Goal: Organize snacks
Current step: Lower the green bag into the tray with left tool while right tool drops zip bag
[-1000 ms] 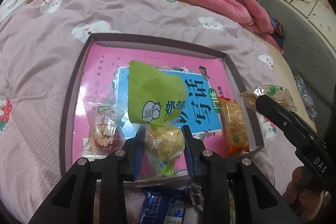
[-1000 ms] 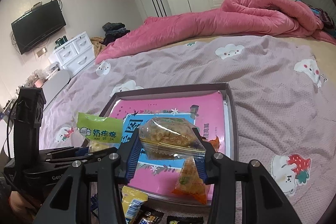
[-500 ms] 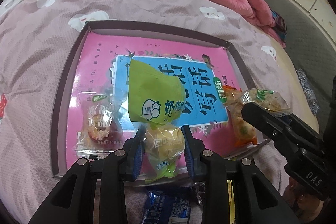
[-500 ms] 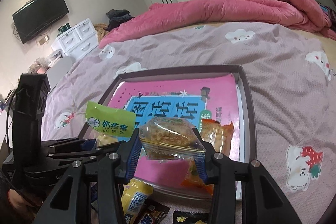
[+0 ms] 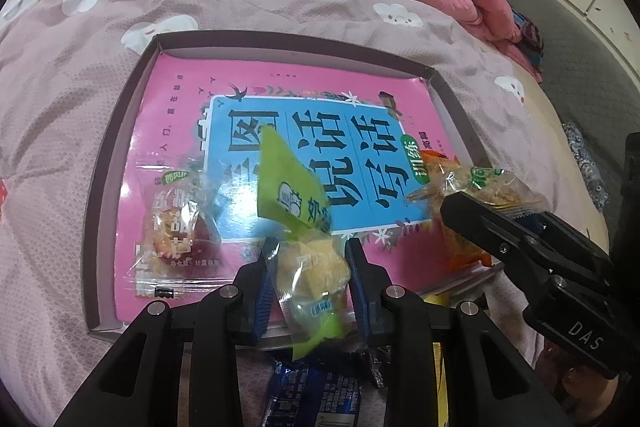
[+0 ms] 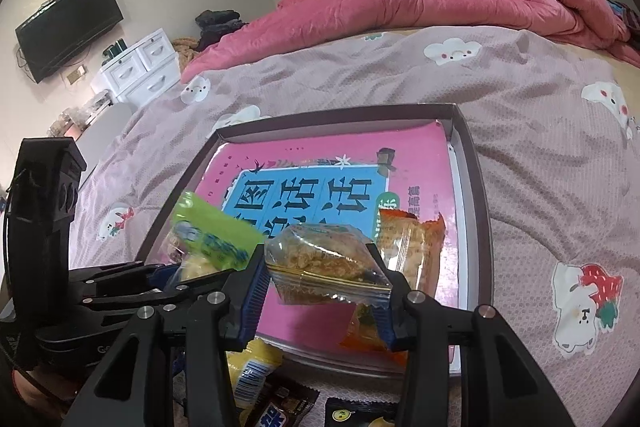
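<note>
While left tool (image 5: 308, 275) clamps green snack (image 5: 298, 223) upright, right tool (image 6: 320, 279) clamps clear snack (image 6: 324, 269) crosswise

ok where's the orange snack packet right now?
The orange snack packet lies in the tray at its near right corner, on the pink book; in the right wrist view it sits just behind the clear packet held by the right gripper.

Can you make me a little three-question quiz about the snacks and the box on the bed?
1. True or false: the left hand-held gripper holds a green snack pack.
2. What lies flat inside the shallow box: A a towel, B a pink book, C a plate?
3. Fill in: the orange snack pack lies in the ____.

Key: 1 true. 2 B. 3 box. The right hand-held gripper grips a clear snack bag above it.
</note>
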A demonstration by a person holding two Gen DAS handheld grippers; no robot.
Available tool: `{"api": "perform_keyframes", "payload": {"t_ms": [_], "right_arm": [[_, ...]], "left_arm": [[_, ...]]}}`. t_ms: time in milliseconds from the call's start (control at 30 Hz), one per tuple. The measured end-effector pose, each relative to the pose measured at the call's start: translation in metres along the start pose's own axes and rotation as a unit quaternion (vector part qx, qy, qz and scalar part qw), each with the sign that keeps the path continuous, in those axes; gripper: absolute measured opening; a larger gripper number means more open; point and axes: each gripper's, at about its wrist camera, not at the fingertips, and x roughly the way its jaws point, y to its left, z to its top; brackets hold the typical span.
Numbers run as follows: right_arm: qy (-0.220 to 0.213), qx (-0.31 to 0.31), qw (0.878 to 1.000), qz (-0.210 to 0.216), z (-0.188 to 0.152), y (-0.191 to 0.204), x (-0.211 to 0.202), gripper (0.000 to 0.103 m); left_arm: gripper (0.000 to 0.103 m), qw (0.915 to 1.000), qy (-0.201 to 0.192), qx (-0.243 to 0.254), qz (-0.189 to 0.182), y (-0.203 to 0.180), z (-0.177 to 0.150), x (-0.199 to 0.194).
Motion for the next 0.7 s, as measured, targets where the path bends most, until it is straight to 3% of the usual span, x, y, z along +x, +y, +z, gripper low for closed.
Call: {"api": "perform_keyframes", "payload": {"t_ms": [700], "right_arm": [[0.03, -0.011, 0.999, -0.018, -0.005, 0.0, 0.013, 0.048]], "left_arm": [[0.034, 0.9999, -0.008, -0.011, 0.005, 0.008, 0.007, 0.004]]}}
